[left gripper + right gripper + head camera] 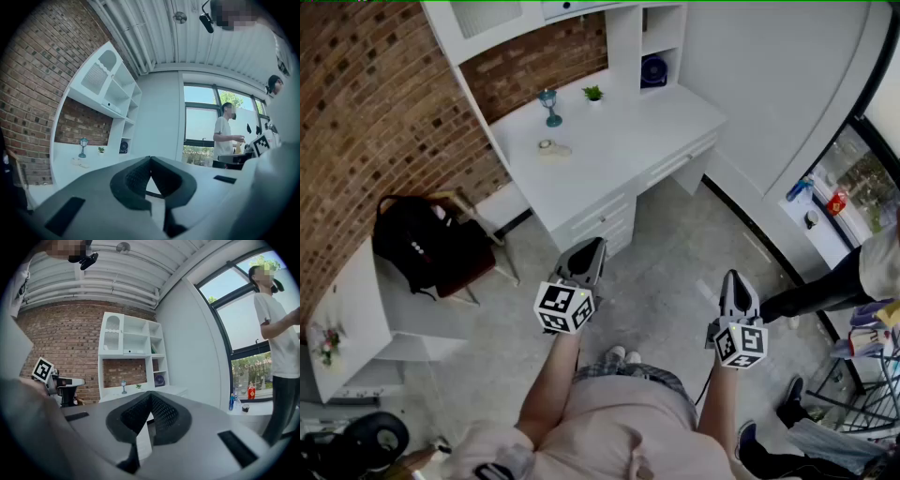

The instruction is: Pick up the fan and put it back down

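Note:
The fan (653, 71) is small, dark blue and round, standing in a cubby of the white shelf at the back of the desk. It also shows far off in the left gripper view as the fan (123, 147) and in the right gripper view as the fan (160, 380). My left gripper (595, 246) and right gripper (733, 277) hover over the floor in front of the desk, well short of the fan. Both are held level. The left gripper (150, 159) has its jaw tips touching with nothing between them, and so does the right gripper (151, 395).
The white desk (619, 141) has drawers in its front and carries a blue goblet-shaped lamp (549, 105), a tiny potted plant (592, 93) and a small pale object (551, 147). A black backpack (417, 244) sits on a chair at the left. A person (825, 286) stands by the window at the right.

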The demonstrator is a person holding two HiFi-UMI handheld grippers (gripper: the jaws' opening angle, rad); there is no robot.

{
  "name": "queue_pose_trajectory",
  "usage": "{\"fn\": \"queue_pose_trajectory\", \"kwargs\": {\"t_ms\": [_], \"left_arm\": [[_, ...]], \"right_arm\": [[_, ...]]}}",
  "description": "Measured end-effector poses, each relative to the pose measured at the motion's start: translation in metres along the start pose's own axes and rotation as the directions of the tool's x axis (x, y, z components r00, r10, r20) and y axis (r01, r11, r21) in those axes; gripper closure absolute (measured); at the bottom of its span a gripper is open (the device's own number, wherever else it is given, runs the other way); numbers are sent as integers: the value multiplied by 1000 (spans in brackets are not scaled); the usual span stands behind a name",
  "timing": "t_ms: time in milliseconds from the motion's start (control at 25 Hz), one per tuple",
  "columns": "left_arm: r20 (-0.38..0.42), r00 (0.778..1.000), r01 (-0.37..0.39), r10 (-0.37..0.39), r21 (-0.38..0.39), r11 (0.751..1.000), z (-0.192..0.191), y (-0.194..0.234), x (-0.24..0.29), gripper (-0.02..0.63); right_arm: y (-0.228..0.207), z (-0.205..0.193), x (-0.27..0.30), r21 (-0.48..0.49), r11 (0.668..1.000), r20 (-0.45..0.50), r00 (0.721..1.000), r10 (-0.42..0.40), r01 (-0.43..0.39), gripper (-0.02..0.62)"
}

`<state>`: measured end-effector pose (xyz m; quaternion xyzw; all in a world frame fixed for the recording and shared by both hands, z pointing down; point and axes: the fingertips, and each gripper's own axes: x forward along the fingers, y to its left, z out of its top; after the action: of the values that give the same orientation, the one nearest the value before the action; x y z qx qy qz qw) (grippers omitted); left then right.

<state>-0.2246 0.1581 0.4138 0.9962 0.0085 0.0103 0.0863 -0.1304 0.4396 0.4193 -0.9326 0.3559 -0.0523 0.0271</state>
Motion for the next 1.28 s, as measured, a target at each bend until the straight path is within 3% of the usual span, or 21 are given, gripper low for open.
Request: {"fn": "queue_pose_trajectory", "kwargs": {"t_ms": [640,1160,1200,1280], "left_arm": [[-20,999,25,-25,-11,1000,-7,1,12,578],[-36,999,29,-30,-21,999,-10,5,20,578],[-37,999,29,-30,-21,999,-10,6,20,578],[-40,999,29,-30,-23,999,-12,7,20,578]], "right_arm": [[4,0,7,24,1000,5,1000,-19,19,581],[9,0,15,41,999,4,1000,19,-19,580],[11,2,16,34,999,9,999,35,-35,571],[16,8,19,24,997,21,998,67,-68,485]]}}
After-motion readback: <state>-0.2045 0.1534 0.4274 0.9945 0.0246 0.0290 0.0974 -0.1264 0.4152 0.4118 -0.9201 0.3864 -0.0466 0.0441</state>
